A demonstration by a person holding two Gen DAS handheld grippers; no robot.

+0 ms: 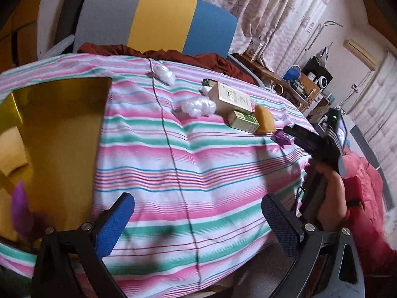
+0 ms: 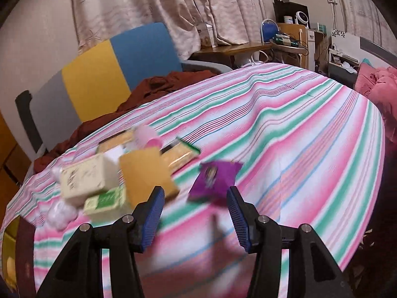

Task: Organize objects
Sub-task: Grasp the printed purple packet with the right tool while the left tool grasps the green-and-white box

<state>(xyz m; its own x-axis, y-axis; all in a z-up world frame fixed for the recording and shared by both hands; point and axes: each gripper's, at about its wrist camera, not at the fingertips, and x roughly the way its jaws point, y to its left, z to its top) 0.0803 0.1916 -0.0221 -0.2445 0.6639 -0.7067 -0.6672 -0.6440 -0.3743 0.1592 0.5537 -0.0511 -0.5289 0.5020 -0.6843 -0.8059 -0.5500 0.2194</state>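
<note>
Loose items lie in a cluster on the striped cloth: a cream box, a smaller green-and-cream box, an orange block, a purple packet and white wrapped wads. My left gripper hangs open over bare cloth, well short of them. In the right wrist view my right gripper is open with nothing between its pads. The purple packet lies just beyond its fingertips, with the orange block and the cream box to the left. A hand holds the right gripper beside the packet.
A shiny yellow container stands at the left on the cloth, with a blurred purple thing at its near side. A grey, yellow and blue chair with brown cloth on it stands behind. A pink cup and a flat packet lie further back.
</note>
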